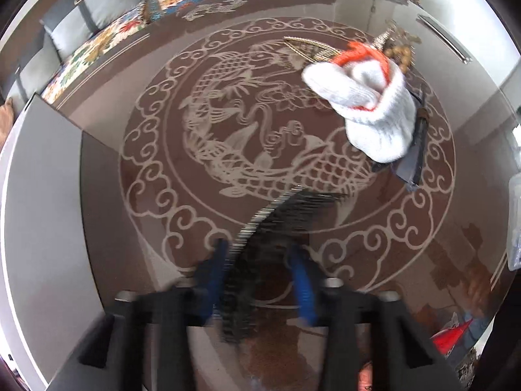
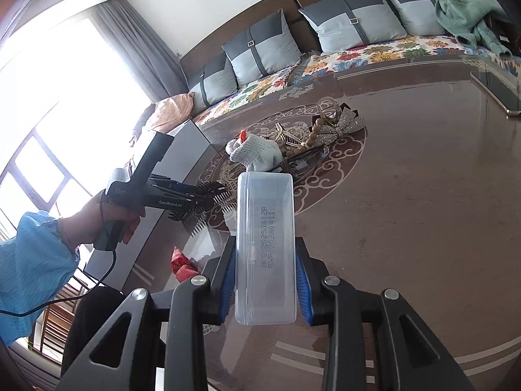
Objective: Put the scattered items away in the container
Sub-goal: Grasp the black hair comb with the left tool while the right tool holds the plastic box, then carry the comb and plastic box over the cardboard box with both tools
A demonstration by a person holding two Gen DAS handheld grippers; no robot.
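Observation:
My left gripper [image 1: 262, 280] is shut on a black comb [image 1: 276, 224] and holds it above the glass table; the comb is blurred. It also shows in the right wrist view [image 2: 208, 208], left of the container. My right gripper [image 2: 265, 277] is shut on a clear plastic container [image 2: 265, 247], held above the table. A white knit glove with orange trim [image 1: 368, 107] lies on the table ahead of the left gripper, also in the right wrist view [image 2: 254, 154]. Beside it lie wooden beads [image 2: 309, 138], a sparkly bow clip [image 2: 342, 127] and a dark tool [image 1: 418, 150].
The brown glass table [image 2: 423, 211] has a fish pattern. A phone [image 2: 498, 91] lies at its far right. A sofa with grey cushions [image 2: 260, 49] and a green cloth [image 2: 469, 16] runs behind the table. A grey box [image 1: 49, 169] stands at the left.

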